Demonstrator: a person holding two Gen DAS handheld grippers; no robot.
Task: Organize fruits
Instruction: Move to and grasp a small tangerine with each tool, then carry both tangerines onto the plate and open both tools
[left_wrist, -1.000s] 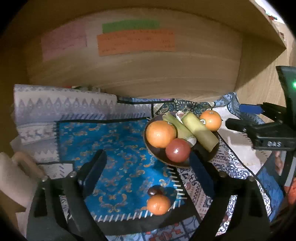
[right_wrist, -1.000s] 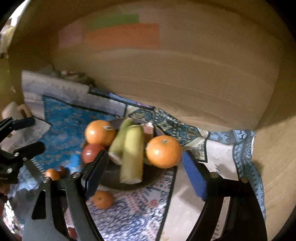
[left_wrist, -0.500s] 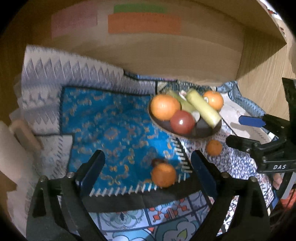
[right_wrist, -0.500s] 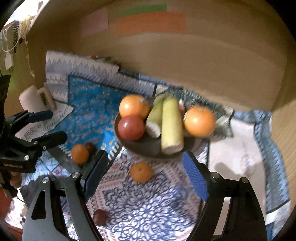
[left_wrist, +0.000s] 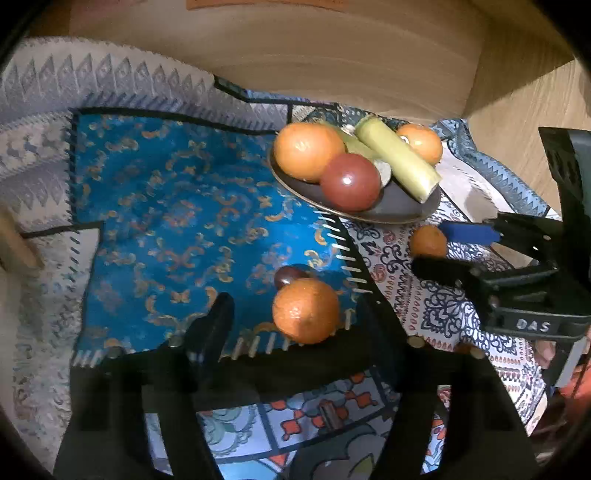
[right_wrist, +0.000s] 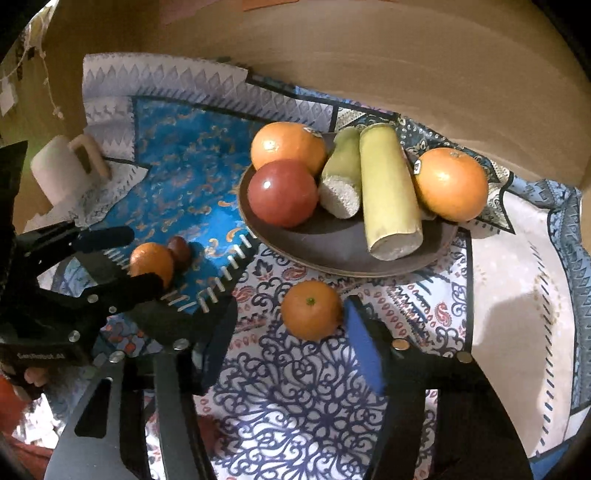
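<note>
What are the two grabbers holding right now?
Nothing yet. The left gripper and right gripper each have a small orange between closing jaws, but the pads aren't visibly pressing on either.

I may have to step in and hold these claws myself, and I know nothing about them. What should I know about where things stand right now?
Left claw: closing around the tangerine on the blue cloth, not yet gripping. A small dark fruit sits just behind it.
Right claw: closing around the tangerine on the patterned cloth, not yet gripping.
Plate: already holds two oranges, a red apple and two pale green stalks.
Left to do: grip both tangerines and probably move them to the plate, then the dark fruit.
</note>
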